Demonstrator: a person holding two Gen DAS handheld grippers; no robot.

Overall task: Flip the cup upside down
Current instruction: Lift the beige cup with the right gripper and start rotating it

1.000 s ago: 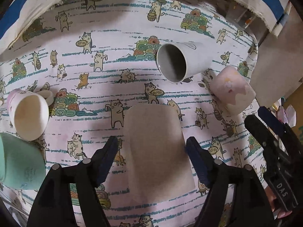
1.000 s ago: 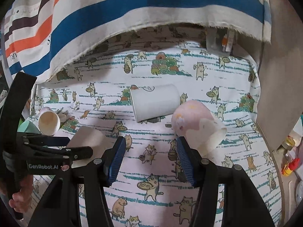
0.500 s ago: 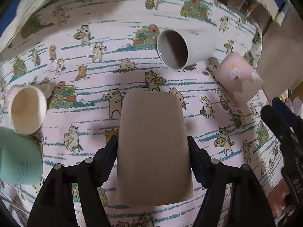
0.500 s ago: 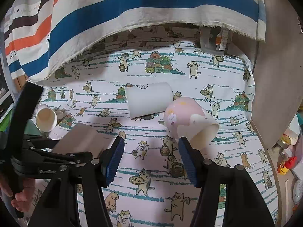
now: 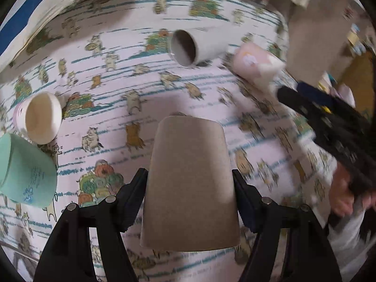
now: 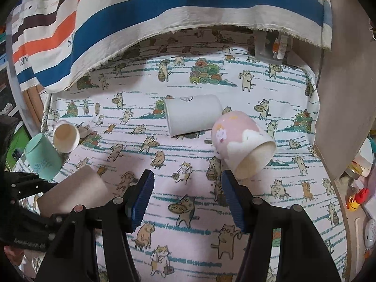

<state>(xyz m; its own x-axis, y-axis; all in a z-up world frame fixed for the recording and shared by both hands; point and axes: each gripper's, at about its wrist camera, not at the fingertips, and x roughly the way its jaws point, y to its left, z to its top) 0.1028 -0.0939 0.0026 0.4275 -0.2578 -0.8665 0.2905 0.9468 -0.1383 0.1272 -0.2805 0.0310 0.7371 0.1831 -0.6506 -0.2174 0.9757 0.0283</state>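
Covering table, cat-print cloth (image 6: pixel 188 162); striped fabric (image 6: pixel 164 11) behind; left gripper (image 5: pixel 190 202) clamps brown cup (image 5: pixel 190 183); right gripper (image 6: pixel 188 197) wide.

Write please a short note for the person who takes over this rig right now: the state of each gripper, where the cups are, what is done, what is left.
Left gripper: fingers on both sides of the brown cup; firm grip not certain.
Right gripper: open, empty, hanging over the cat-print cloth.
Lying on their sides: white cup, pink cup, small cream cup. The mint cup is tilted beside the cream one.
Done: the brown cup is between the fingers.
Left: confirm its grip, then set it mouth down.
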